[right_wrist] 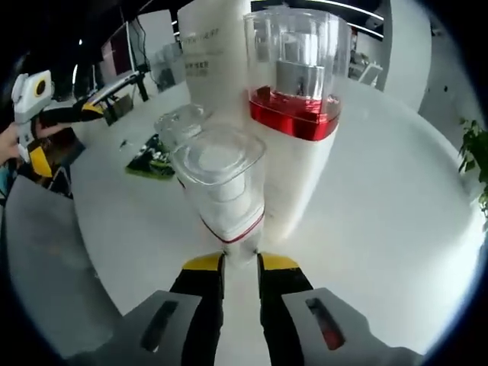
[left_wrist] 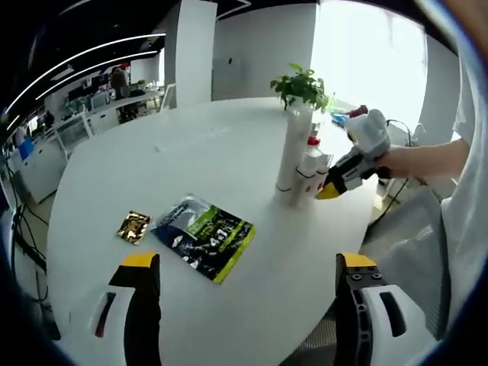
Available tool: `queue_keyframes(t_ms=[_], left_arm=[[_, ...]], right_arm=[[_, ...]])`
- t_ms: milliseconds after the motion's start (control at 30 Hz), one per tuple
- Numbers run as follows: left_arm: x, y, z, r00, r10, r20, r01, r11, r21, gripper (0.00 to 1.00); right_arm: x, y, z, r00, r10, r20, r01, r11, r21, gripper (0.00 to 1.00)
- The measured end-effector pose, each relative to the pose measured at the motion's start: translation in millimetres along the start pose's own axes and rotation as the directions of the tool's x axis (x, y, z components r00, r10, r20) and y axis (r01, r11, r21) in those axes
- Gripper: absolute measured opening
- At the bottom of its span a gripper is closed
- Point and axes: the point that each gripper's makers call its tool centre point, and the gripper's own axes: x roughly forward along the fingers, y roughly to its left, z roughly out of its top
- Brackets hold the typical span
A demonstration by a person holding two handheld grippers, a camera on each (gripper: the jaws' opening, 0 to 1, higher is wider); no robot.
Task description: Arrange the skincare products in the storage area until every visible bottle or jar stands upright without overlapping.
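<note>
My right gripper (right_wrist: 241, 263) is shut on the base of a small white bottle (right_wrist: 221, 183) with a clear cap and a thin red band, which leans toward the camera. Close behind stand a taller white bottle (right_wrist: 297, 99) with a red collar, another small clear-capped bottle (right_wrist: 179, 126) and a tall white tube (right_wrist: 213, 53). In the left gripper view the same cluster (left_wrist: 305, 164) stands at the table's right side, with the right gripper (left_wrist: 329, 191) held against it by a hand. My left gripper (left_wrist: 248, 267) is wide open above the near table edge, holding nothing.
A green sachet packet (left_wrist: 204, 236) and a small gold sachet (left_wrist: 133, 226) lie flat on the round white table (left_wrist: 191, 152). A potted plant (left_wrist: 301, 85) stands behind the bottles. Desks and chairs (left_wrist: 84, 114) line the far left.
</note>
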Motion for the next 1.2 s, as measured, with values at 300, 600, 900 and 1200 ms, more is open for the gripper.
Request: queue_keyframes(t_ms=[300,600,900,1200], left_arm=[[1.1,0.8,-0.5,1.0,-0.002,-0.005,0.002,1.0,0.006,0.88],[-1.9,-0.7,-0.3,1.0,-0.003,-0.003,0.003,1.0,0.007,0.88],[-7.2,-3.0,4.9,1.0,-0.007,0.012,0.007,1.0,0.0,0.89],[-22.7,-1.4,1.9,1.0,-0.008,0.027,0.01,0.997,-0.076,0.9]], right_arm=[[2.9,-2.6,3.4,1.0,0.003,0.001,-0.003,1.0,-0.005,0.19],[-2.3,-2.5,4.2,1.0,0.002,0.001,-0.002,1.0,0.001,0.22],[-21.5,0.7,6.4,1.0,-0.02,0.013,0.02,1.0,0.008,0.32],[-40.2,14.9,1.7,1.0,-0.025,0.018,0.025,0.999,0.022,0.42]])
